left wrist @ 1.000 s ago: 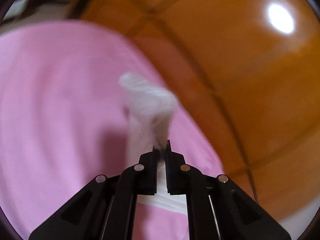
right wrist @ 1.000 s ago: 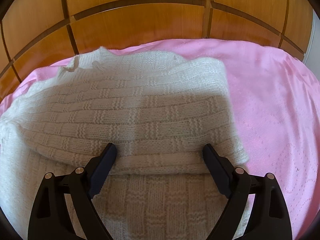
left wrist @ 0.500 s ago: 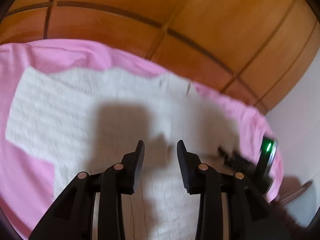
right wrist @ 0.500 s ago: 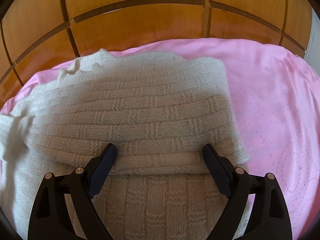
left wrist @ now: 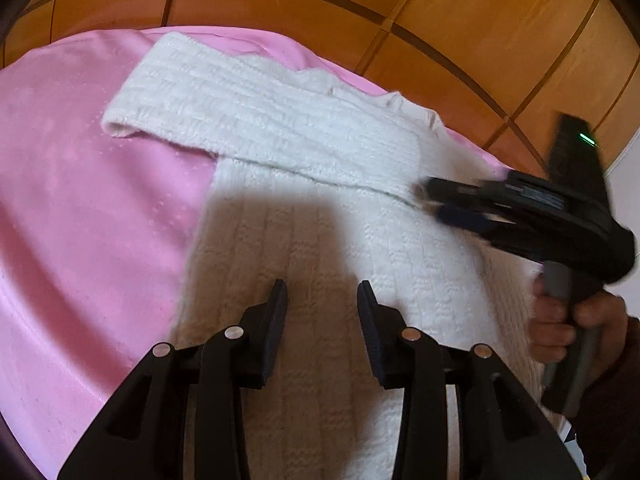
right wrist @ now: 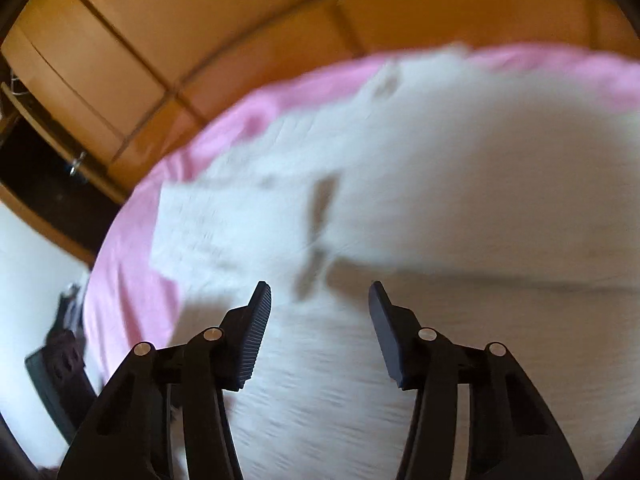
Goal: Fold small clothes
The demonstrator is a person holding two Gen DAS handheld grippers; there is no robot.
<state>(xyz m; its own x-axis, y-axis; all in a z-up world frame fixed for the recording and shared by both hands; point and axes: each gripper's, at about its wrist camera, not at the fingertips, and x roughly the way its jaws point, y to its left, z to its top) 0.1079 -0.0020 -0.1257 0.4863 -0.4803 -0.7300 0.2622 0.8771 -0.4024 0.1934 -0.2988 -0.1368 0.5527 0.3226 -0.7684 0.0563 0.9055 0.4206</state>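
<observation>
A white knitted sweater [left wrist: 320,208] lies on a pink sheet [left wrist: 80,184]. One sleeve [left wrist: 248,120] is folded across its upper part. My left gripper [left wrist: 322,300] is open and empty, just above the sweater's body. My right gripper [left wrist: 432,196] shows in the left wrist view at the right, held in a hand, over the sweater's right side. In the right wrist view the right gripper [right wrist: 318,300] is open and empty above the blurred sweater [right wrist: 420,208].
A wooden panelled wall [left wrist: 460,20] runs right behind the bed. In the right wrist view the pink sheet [right wrist: 132,272] ends at the left, with a white wall and a dark object [right wrist: 60,368] beyond it.
My left gripper let go of the sleeve, which now lies folded across the sweater, and opened. My right gripper swung left and narrowed its opening; its view is now blurred.
</observation>
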